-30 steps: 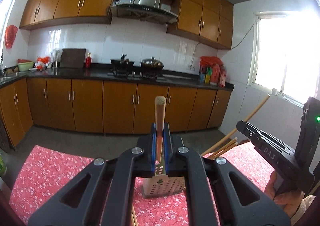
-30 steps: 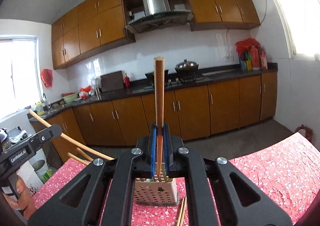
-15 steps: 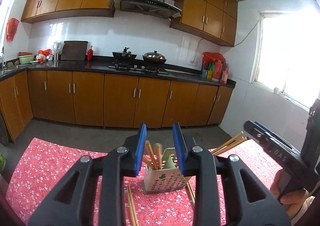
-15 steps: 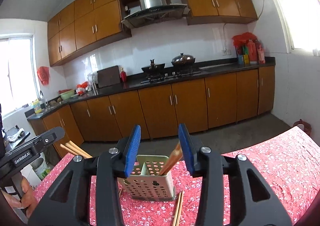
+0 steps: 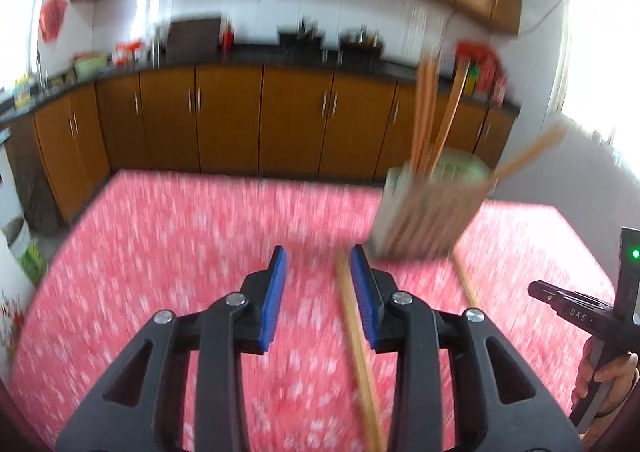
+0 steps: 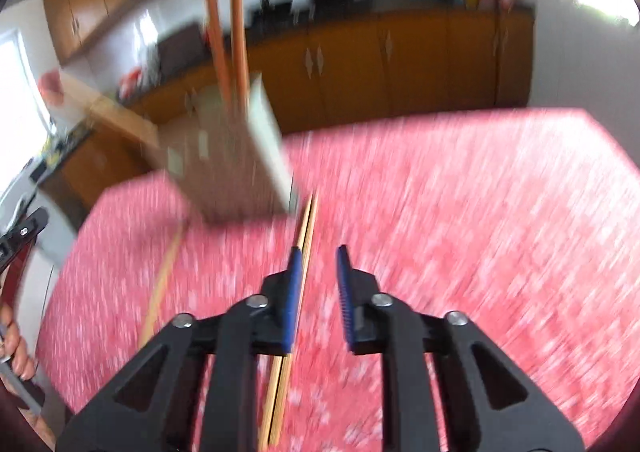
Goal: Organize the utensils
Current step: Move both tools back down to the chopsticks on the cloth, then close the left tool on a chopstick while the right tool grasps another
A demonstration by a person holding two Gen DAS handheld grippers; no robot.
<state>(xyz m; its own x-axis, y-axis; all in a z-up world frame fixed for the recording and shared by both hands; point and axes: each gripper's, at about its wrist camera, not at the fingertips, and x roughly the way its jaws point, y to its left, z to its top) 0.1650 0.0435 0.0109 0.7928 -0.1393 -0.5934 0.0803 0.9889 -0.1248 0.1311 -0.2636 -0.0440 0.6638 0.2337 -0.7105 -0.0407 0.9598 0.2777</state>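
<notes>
In the left wrist view, badly smeared by motion, the left hand-held gripper (image 5: 316, 292) points down over a tabletop (image 5: 168, 252) covered in a red flowered cloth; its blue-padded jaws stand moderately apart and are opening, and they press on nothing. A loose wooden chopstick (image 5: 356, 336) lies on the cloth and runs lengthwise through the gap, close along the inside of the right-side pad, though the blur hides whether it touches the pad. Up and to the right stands a pale perforated utensil holder (image 5: 430, 212) on the cloth, with several chopsticks standing in it, some upright and one leaning out toward the right. Another chopstick (image 5: 466, 284) lies on the cloth just below the holder's right corner. At the right edge a hand (image 5: 606, 376) grips the other black hand-held gripper. In the right wrist view, equally blurred, the right hand-held gripper (image 6: 318, 280) also points down at the red cloth; its jaws are narrow and closing, with no pad pressing on anything. A pair of chopsticks (image 6: 302, 252) lies side by side on the cloth, running from the holder's near corner down past the left-side pad and under that finger. The utensil holder (image 6: 236, 168) stands up and left of the jaws, with two chopsticks rising steeply out of it. A single chopstick (image 6: 162, 284) lies on the cloth farther left. Fingers (image 6: 14, 348) of the other hand show at the left edge.
</notes>
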